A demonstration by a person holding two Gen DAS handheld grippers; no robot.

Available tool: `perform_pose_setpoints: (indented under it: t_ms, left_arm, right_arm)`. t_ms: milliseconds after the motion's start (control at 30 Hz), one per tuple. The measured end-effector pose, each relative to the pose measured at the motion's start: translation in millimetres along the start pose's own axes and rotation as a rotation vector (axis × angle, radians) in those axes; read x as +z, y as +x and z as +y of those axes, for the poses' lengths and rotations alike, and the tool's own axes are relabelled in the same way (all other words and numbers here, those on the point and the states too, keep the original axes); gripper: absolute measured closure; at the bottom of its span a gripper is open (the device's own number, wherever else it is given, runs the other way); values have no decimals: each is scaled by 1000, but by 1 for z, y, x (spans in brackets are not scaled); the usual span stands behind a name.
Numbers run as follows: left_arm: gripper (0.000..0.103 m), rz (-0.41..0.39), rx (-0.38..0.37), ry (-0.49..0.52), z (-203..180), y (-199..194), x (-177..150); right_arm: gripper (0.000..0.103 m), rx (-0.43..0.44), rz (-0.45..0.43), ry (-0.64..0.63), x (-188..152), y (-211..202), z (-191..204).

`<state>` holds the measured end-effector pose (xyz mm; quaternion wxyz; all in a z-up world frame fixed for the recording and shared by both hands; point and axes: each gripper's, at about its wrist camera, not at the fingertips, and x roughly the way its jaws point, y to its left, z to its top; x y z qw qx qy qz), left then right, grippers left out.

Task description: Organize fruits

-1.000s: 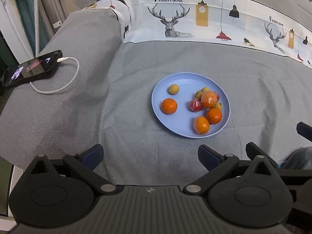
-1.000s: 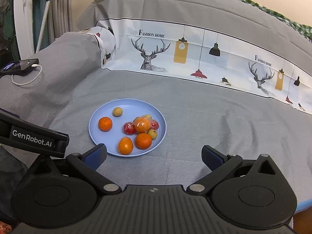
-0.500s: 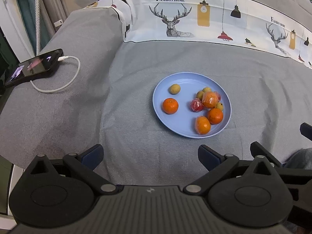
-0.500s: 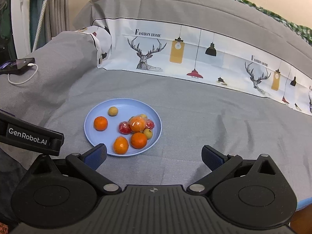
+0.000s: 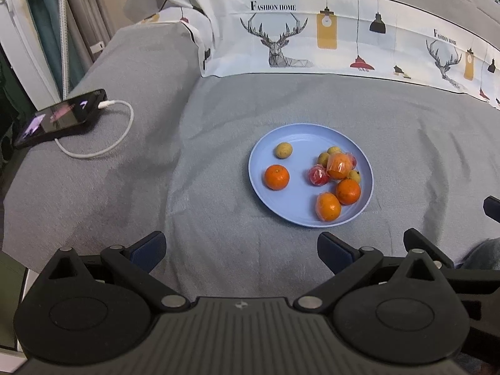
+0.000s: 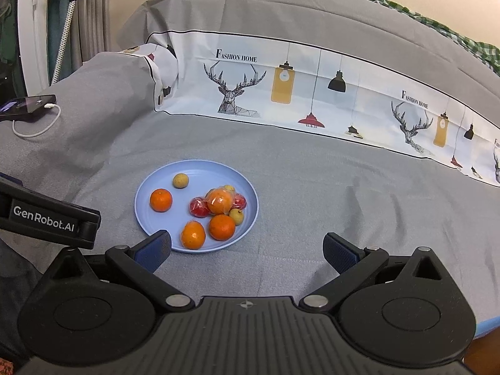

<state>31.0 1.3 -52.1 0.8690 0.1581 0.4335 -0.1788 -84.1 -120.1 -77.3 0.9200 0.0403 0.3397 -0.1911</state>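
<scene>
A light blue plate (image 5: 300,134) lies on the grey bed cover and also shows in the right wrist view (image 6: 200,168). It holds several fruits: a lone orange (image 5: 277,177) on its left, a small yellow-brown fruit (image 5: 283,150) behind it, and a cluster of oranges (image 5: 347,191), red wrapped fruits (image 5: 318,175) and small yellow ones on the right. My left gripper (image 5: 240,248) is open and empty, short of the plate's near edge. My right gripper (image 6: 247,248) is open and empty, its left finger (image 6: 154,248) over the plate's near rim.
A black phone (image 5: 59,118) on a white charging cable (image 5: 103,143) lies at the bed's left edge. A deer-printed white fabric band (image 5: 328,40) runs across the back. The left gripper's body (image 6: 47,218) shows at the left of the right wrist view.
The right gripper has moved nearer to the plate, which now sits lower in its view. The left view has barely shifted. Both grippers stay open.
</scene>
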Motion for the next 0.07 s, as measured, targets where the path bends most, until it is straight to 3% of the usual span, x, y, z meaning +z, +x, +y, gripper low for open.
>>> perform_pose_setpoints:
  t_ms: [67]
  left_arm:
    - [0, 0, -5, -2, 0, 0, 0]
  right_arm:
    - [1, 2, -1, 1, 0, -1, -1]
